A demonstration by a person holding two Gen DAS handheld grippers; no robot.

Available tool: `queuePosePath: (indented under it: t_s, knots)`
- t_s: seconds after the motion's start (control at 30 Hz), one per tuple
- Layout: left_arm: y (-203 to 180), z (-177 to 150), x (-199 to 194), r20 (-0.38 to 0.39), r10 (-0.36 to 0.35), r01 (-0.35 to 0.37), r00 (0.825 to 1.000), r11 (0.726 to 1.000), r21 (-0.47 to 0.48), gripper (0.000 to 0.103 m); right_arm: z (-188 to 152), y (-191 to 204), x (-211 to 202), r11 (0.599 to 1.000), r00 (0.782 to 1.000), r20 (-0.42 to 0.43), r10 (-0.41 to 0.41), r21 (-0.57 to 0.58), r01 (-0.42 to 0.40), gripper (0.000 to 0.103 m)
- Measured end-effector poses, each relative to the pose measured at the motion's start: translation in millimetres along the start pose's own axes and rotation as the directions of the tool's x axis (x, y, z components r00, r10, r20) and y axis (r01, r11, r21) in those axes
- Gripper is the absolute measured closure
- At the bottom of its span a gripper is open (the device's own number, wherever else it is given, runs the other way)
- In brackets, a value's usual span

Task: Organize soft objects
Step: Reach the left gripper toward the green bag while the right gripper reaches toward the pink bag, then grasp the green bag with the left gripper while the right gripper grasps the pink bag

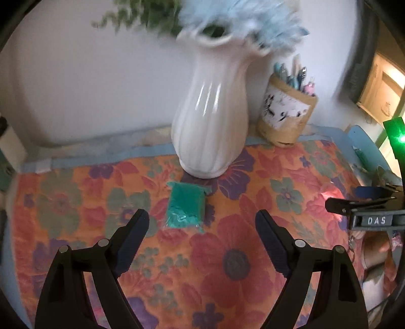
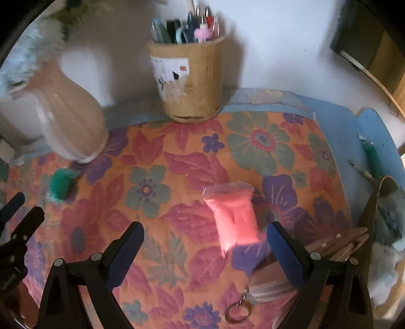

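Left gripper [image 1: 202,220] stood wide open w/ nothing held, over the floral cloth [image 1: 253,192]. Green soft pack [image 1: 186,207] lay flat just ahead, btwn the fingers' line, near the white vase [image 1: 210,119]. Right gripper [image 2: 205,235] was also wide open, empty; pink soft pack [image 2: 235,215] lay on the cloth just inside its right finger, blurred. Pen holder [image 2: 188,81] stood at the back by the wall.

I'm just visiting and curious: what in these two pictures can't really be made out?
- Flowers atop the white vase: motion-blurred, cut by the left view's top edge.
- Pink packet: smeared in the right view.
- Pen holder label: too blurred to read.
- Pale blue fluffy item: cut off at the right view's edge.
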State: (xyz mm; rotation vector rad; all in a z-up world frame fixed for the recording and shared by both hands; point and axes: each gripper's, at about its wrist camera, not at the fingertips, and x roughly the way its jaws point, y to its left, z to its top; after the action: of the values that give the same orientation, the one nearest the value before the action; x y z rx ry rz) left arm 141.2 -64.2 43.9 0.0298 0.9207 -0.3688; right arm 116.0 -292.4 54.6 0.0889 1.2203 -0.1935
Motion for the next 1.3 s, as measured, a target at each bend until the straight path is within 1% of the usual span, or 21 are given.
queuePosePath:
  t_s: [0.17, 0.27, 0.33, 0.37, 0.43, 0.57, 0.63, 0.73, 0.77, 0.83, 0.87, 0.93, 0.97, 1.0, 1.03, 1.1, 1.17, 1.2, 1.23, 1.27, 1.3]
  knots:
    - [2.1, -2.1, 12.9, 0.026, -0.034, 0.034, 0.999, 0.999, -0.017, 0.018, -0.7, 7.9, 11.1, 0.993, 0.994, -0.041, -0.106, -0.059, 0.104, 0.006]
    - [6.4, -8.1, 14.7, 0.067, -0.063, 0.066, 0.996, 0.997, -0.038, 0.018, -16.4, -4.5, 0.6, 0.99, 0.99, -0.021, -0.141, -0.02, 0.141, 0.006]
    - [10.3, -9.0, 20.5, 0.059, -0.079, 0.082, 0.995, 0.995, -0.063, 0.018, -29.5, -8.1, -10.2, 0.994, 0.994, -0.019, -0.107, 0.007, 0.107, 0.006]
    - [9.9, -8.1, 22.9, 0.044, -0.081, 0.084, 0.996, 0.995, -0.063, 0.018, -36.4, -7.3, -15.8, 0.997, 0.997, -0.025, -0.078, 0.022, 0.078, 0.006]
    - [7.8, -8.1, 21.9, 0.057, -0.074, 0.076, 0.996, 0.996, -0.045, 0.018, -38.5, -2.1, -22.2, 0.997, 0.998, -0.012, -0.068, 0.028, 0.068, 0.006]
    - [10.2, -10.9, 22.4, 0.056, -0.09, 0.092, 0.994, 0.995, -0.04, 0.018, -16.2, 13.6, -28.6, 0.997, 0.997, 0.03, -0.074, 0.005, 0.074, 0.006]
    - [15.5, -11.0, 22.1, 0.061, -0.108, 0.112, 0.992, 0.992, -0.063, 0.018, 1.0, 19.1, -14.2, 0.999, 0.999, -0.017, -0.035, -0.004, 0.035, 0.006]
    - [28.9, -9.1, 21.2, 0.087, -0.147, 0.157, 0.985, 0.981, -0.114, 0.018, 20.2, 8.5, 23.4, 0.995, 0.988, -0.111, -0.103, -0.012, 0.102, 0.006]
    - [32.5, -8.7, 22.0, 0.091, -0.151, 0.162, 0.984, 0.978, -0.129, 0.018, 21.9, 4.0, 30.8, 0.994, 0.986, -0.13, -0.108, -0.002, 0.108, 0.006]
    - [35.0, -7.3, 28.1, 0.068, -0.141, 0.149, 0.988, 0.978, -0.143, 0.019, 23.8, -8.2, 48.8, 0.995, 0.979, -0.182, -0.089, 0.026, 0.095, 0.006]
    - [32.7, -6.5, 35.8, 0.033, -0.114, 0.118, 0.993, 0.983, -0.138, 0.019, 22.6, -13.1, 57.4, 0.996, 0.976, -0.205, -0.07, 0.037, 0.079, 0.006]
    - [25.8, -5.1, 43.6, -0.005, -0.064, 0.063, 0.998, 0.992, -0.112, 0.02, 23.0, -20.6, 60.5, 0.997, 0.98, -0.197, 0.0, 0.071, 0.015, 0.006]
    - [20.3, -4.2, 44.1, -0.005, -0.039, 0.038, 0.999, 0.996, -0.081, 0.021, 22.5, -25.6, 61.0, 0.995, 0.981, -0.191, 0.04, 0.093, -0.022, 0.006]
    - [17.3, -4.1, 45.3, -0.008, -0.031, 0.03, 0.999, 0.997, -0.068, 0.026, 21.8, -28.3, 56.9, 0.994, 0.987, -0.147, 0.069, 0.094, -0.055, 0.006]
    - [15.6, -4.2, 45.5, -0.005, -0.013, 0.013, 1.0, 0.998, -0.06, 0.031, 20.4, -29.7, 56.1, 0.994, 0.988, -0.132, 0.078, 0.084, -0.067, 0.009]
    - [13.2, -4.4, 45.3, 0.006, 0.014, -0.014, 1.0, 0.999, -0.044, 0.067, 14.2, -21.6, 49.3, 0.999, 0.995, -0.086, 0.045, 0.022, -0.043, 0.022]
    - [12.6, -4.6, 43.5, 0.013, -0.002, 0.002, 1.0, 0.999, -0.034, 0.068, 8.9, -12.6, 40.2, 0.998, 0.997, -0.045, 0.058, -0.012, -0.059, 0.051]
    - [12.1, -4.8, 40.9, 0.022, -0.013, 0.013, 1.0, 1.0, -0.027, 0.069, 5.8, -5.7, 33.3, 0.996, 0.997, -0.013, 0.08, -0.033, -0.08, 0.061]
    - [12.4, -5.5, 38.4, 0.032, -0.017, 0.018, 0.999, 1.0, -0.02, 0.069, 3.6, -1.9, 29.4, 0.994, 0.994, 0.005, 0.107, -0.039, -0.106, 0.064]
    - [12.1, -6.4, 35.0, 0.043, -0.024, 0.025, 0.999, 1.0, -0.014, 0.069, -1.6, 6.1, 23.9, 0.988, 0.988, 0.025, 0.151, -0.045, -0.15, 0.064]
    - [12.1, -8.8, 31.2, 0.05, -0.033, 0.034, 0.998, 0.999, -0.012, 0.069, -6.2, 12.1, 20.8, 0.985, 0.986, 0.031, 0.165, -0.05, -0.163, 0.064]
